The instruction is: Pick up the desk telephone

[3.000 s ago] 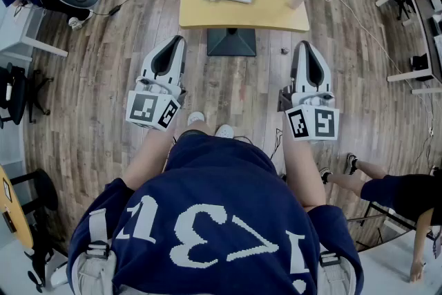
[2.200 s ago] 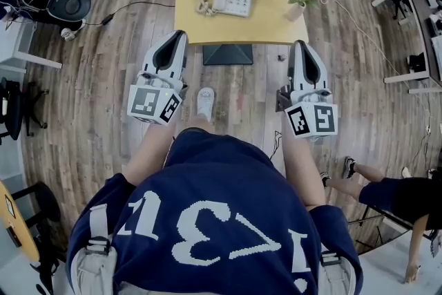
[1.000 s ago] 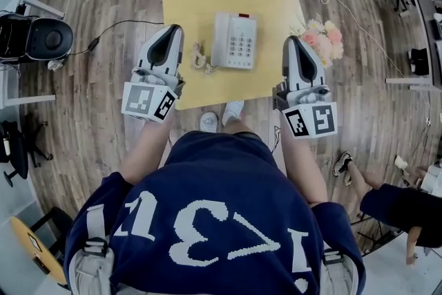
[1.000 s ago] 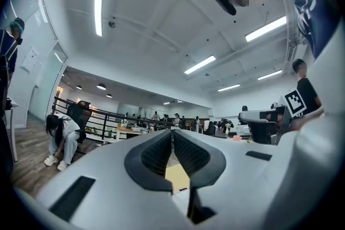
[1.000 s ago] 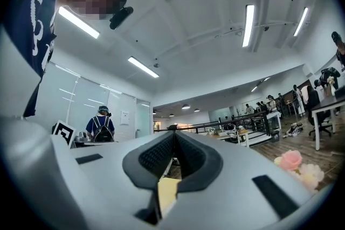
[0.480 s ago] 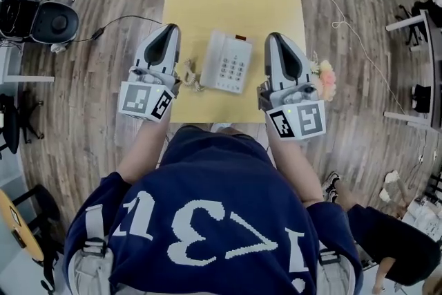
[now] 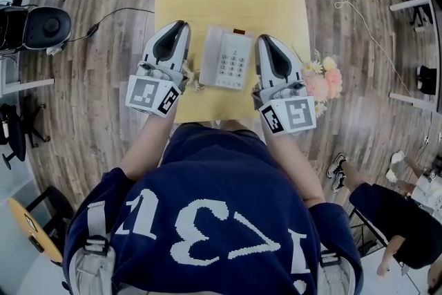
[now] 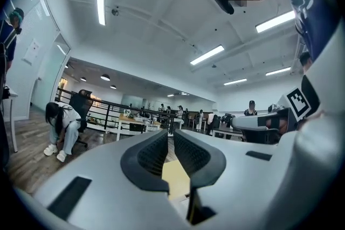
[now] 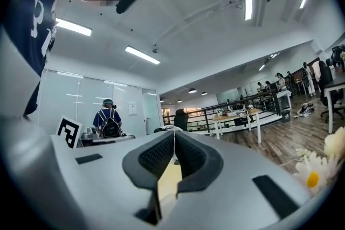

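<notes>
The white desk telephone [image 7: 226, 57] lies on the small yellow table [image 7: 228, 0], keypad up, with its coiled cord [image 7: 193, 82] at its left side. My left gripper [image 7: 181, 25] hovers just left of the phone, jaws shut and nothing between them. Just right of the phone is my right gripper [image 7: 264, 41], likewise shut and holding nothing. Both point level across the table. In the left gripper view the shut fingertips [image 8: 170, 134] show yellow tabletop [image 8: 175, 180] below them. The right gripper view shows its shut gripper [image 9: 173, 134] the same way. The phone appears in neither gripper view.
A vase of pink and white flowers [image 7: 324, 78] stands at the table's right edge, close to my right gripper, and shows as flowers [image 9: 318, 169] in the right gripper view. A black machine [image 7: 38, 25] with a floor cable sits to the left. A person [image 7: 394, 217] sits at lower right.
The person has walked up to the table. Both grippers moved forward and lower, from in front of the table to either side of the telephone. Jaws stayed shut.
</notes>
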The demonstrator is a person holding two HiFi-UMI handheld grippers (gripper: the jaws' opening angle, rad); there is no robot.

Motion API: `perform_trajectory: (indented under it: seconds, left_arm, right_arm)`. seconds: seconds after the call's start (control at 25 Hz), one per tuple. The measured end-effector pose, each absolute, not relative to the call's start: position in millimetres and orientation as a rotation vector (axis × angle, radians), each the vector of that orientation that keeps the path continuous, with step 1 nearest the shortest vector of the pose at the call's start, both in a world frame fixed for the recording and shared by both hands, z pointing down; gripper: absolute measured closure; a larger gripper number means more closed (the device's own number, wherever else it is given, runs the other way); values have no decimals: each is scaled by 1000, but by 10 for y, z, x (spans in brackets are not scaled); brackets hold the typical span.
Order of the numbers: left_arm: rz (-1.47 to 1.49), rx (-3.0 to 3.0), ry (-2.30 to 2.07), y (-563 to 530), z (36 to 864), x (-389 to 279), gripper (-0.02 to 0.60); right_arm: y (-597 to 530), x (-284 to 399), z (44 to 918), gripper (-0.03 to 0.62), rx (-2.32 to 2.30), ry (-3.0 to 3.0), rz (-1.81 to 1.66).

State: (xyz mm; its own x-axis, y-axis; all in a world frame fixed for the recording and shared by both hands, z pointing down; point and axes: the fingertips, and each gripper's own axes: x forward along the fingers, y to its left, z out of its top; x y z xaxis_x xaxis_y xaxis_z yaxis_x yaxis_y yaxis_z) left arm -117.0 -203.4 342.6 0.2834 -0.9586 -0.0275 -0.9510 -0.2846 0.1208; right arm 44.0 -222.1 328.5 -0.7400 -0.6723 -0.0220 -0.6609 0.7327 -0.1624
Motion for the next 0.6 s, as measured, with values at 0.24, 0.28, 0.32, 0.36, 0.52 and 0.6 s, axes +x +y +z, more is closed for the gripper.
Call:
perform_trajectory:
  seconds: [0.24,0.28,0.32,0.36,0.52,0.6]
  left_arm:
    - [-59,2432,-1631,-2156,4019,-1126,551]
    - [-34,2421,-1590,-2165,4144,-1099,538]
    - [-10,2409,-1554,-2176,4268,-1071,505]
    - [12,2395,-1519,-2191,4393,-1041,464]
    - [76,2313,-1418,-2240,4868,-976,392]
    - [97,2261,-1393,-2250,5080,-997,369]
  right_arm:
    - [-2179,254,3916,565,-1184,2882,-410]
    - [-2161,225,4066,565,-1199,2886,-469]
    - [-2155,211,4222,565,-1224,2889,-526]
    - [-2161,216,4381,565,-1257,2887,-581]
    - [-2223,385,4984,562,-1404,2824,-793]
    - [-2256,496,5233,523,-1456,2759,-913]
